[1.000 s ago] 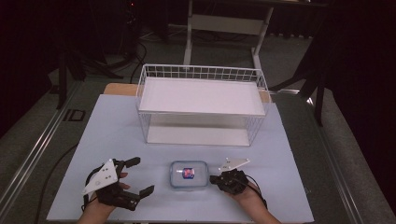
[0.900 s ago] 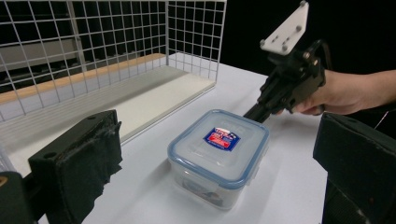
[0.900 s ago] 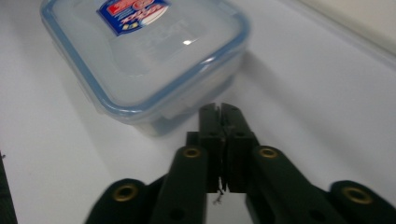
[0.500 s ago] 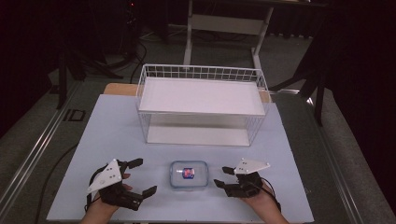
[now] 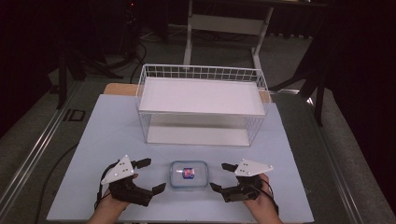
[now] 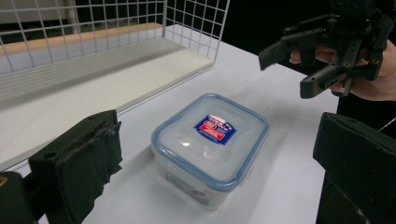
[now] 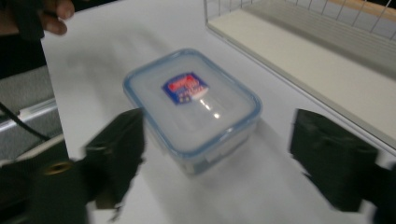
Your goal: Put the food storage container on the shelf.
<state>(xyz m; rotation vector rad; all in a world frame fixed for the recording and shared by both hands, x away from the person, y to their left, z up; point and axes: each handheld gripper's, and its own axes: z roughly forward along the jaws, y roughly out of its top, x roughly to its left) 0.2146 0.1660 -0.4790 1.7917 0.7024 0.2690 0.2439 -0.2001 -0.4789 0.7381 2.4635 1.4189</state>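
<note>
A clear plastic box [image 5: 188, 174] with a blue-rimmed lid and a red and blue label stands on the pale mat near the front edge. My left gripper [image 5: 152, 175] is open just left of the box, jaws pointing at it. In the left gripper view the box [image 6: 210, 140] lies ahead of that gripper [image 6: 222, 135], untouched. My right gripper [image 5: 218, 176] is just right of the box; its jaws have just been opening and stand wide apart. In the right gripper view the box [image 7: 191, 105] sits ahead of that gripper [image 7: 224, 149], clear of both pads.
A white wire basket [image 5: 201, 102] with a flat white floor stands behind the box, open side towards me. Its mesh wall [image 6: 93, 28] and floor [image 7: 327, 51] are near both grippers. The pale mat [image 5: 102, 135] covers the table; dark stands lie beyond it.
The right gripper, shut against the box's right edge a second ago, has let go, opened wide and drawn back to the right and slightly up. The left gripper has stayed put.
</note>
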